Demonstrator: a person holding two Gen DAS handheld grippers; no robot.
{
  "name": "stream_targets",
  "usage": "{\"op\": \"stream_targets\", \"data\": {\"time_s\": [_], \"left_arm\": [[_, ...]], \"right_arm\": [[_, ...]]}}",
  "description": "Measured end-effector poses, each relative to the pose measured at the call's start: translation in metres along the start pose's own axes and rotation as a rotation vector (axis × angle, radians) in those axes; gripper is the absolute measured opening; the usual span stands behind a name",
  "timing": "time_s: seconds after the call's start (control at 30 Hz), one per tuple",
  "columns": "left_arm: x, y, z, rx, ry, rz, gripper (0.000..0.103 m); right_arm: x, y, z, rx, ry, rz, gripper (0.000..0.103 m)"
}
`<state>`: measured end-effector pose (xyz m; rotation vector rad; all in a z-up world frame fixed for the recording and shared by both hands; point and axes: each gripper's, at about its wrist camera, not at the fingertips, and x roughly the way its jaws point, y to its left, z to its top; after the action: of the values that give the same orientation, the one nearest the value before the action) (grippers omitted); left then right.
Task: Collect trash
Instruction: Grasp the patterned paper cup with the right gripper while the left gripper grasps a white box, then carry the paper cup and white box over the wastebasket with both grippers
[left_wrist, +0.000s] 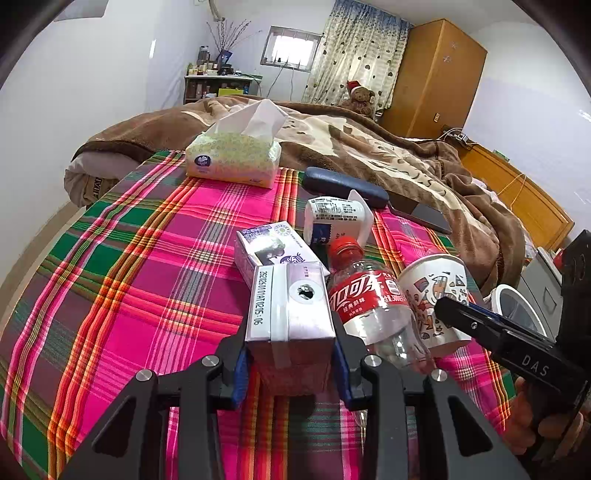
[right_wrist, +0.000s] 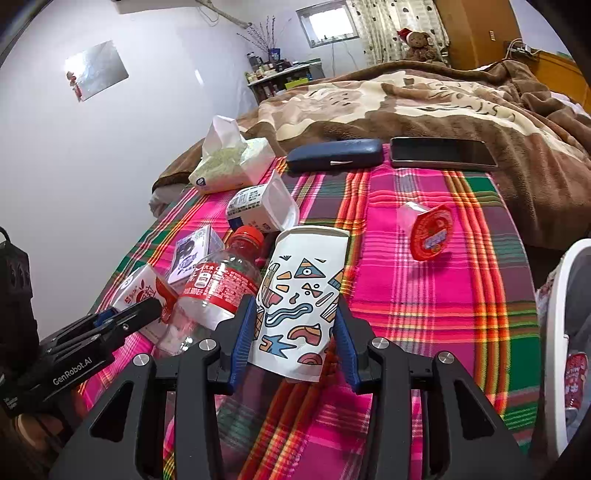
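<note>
The paper cup (right_wrist: 301, 306), printed with coloured shapes, lies tilted between the blue pads of the right hand-held gripper (right_wrist: 297, 332), whose jaws are clamped on its sides; the wall looks slightly creased near the base, so a harder squeeze could crush it and let it slip out. The left hand-held gripper (left_wrist: 290, 354) is clamped on a small drink carton (left_wrist: 290, 314) with a punched straw hole, held just above the plaid cloth (left_wrist: 147, 277) that covers the bed. Between the two lies an empty cola bottle (left_wrist: 369, 299) with a red cap, touching the cup and just beside the carton; lifting either one carelessly may roll it off the edge. Another carton (left_wrist: 269, 247) and a white yogurt tub (left_wrist: 336, 218) sit just behind, and a jelly cup with a red lid (right_wrist: 428, 230) lies apart to the right, still to collect. A white-rimmed bin (right_wrist: 554, 332) stands at the far right; the cup may miss its rim if released early. The tissue pack (left_wrist: 236, 155), dark case (right_wrist: 334, 155) and phone (right_wrist: 443, 153) further back are likely not trash and could be grabbed by mistake.
</note>
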<state>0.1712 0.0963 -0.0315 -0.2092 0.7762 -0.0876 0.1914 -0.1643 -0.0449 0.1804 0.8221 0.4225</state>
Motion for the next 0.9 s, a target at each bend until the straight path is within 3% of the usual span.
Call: {"op": "stream_targets", "data": {"time_s": [0.27, 0.57, 0.9], "left_arm": [[-0.005, -0.004, -0.004, 0.012, -0.001, 0.015, 0.037], [0.014, -0.001, -0.012, -0.012, 0.058, 0.012, 0.037], [0.011, -0.004, -0.013, 0.005, 0.040, 0.025, 0.036]], "right_arm": [[-0.010, -0.006, -0.001, 0.017, -0.015, -0.008, 0.042], [-0.015, -0.005, -0.003, 0.013, -0.019, -0.015, 0.042], [-0.011, -0.007, -0.006, 0.019, -0.006, -0.024, 0.042]]}}
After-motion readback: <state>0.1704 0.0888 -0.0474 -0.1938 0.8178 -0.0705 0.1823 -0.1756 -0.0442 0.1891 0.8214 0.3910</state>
